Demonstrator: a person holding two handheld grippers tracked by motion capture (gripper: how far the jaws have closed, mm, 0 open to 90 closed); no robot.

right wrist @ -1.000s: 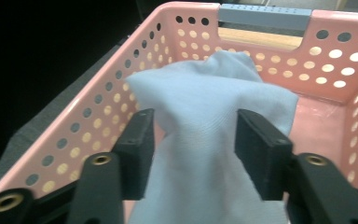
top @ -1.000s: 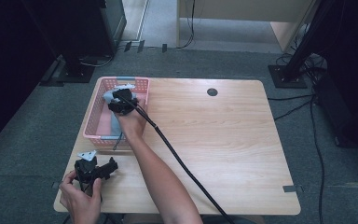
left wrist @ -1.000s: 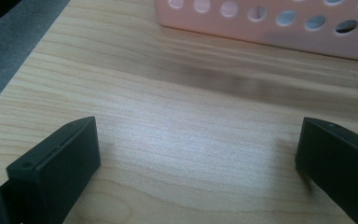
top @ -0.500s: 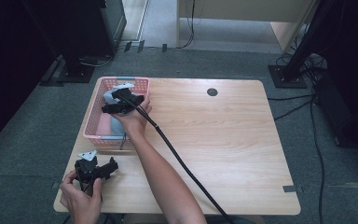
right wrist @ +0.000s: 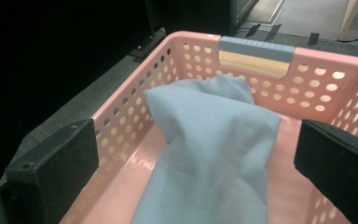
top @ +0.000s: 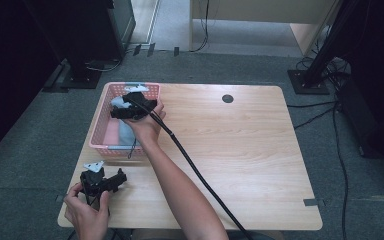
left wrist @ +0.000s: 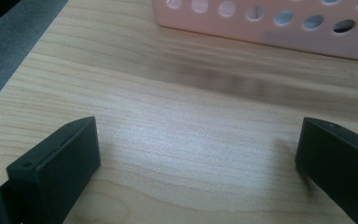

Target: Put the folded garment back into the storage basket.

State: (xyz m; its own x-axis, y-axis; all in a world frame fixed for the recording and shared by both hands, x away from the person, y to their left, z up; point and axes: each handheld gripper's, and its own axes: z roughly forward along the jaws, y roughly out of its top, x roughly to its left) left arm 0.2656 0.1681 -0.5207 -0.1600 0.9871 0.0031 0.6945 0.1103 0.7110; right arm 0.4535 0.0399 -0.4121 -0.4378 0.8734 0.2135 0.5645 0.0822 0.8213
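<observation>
Surface: pale wood-grain rectangular table with rounded corners [top: 240,150], a round dark cable port [top: 227,98] near its far edge. Small grey tab [top: 310,202] at the near right edge, what it is cannot be told. Floor is grey carpet [top: 25,165]. Dark, unlit cabinets or equipment at far left; a black stand base [top: 307,81] beyond the table's far right corner, loose black cables [top: 330,107] trailing on the carpet to the right. Light wooden furniture legs at the top of the high view.

Writing: no brand, label or text legible in any view.

Pink perforated plastic basket with a grey handle strip [top: 125,120] sits on the table's far left corner. In it lies a light blue-grey cloth [right wrist: 214,154], bunched and mounded toward the far wall, spreading down across the basket floor.

Right gripper [top: 130,106] held over the basket, its thick black cable [top: 200,180] running back along the forearm to the near edge. In the right gripper view its jaws stand wide apart, nothing between them, the cloth ahead and below.

Left gripper [top: 100,180] at the near left corner of the table, grey three-cornered plate on top, held in the left hand [top: 87,215]. In the left gripper view the jaws stand wide apart over bare wood, the basket wall [left wrist: 270,23] just ahead.
</observation>
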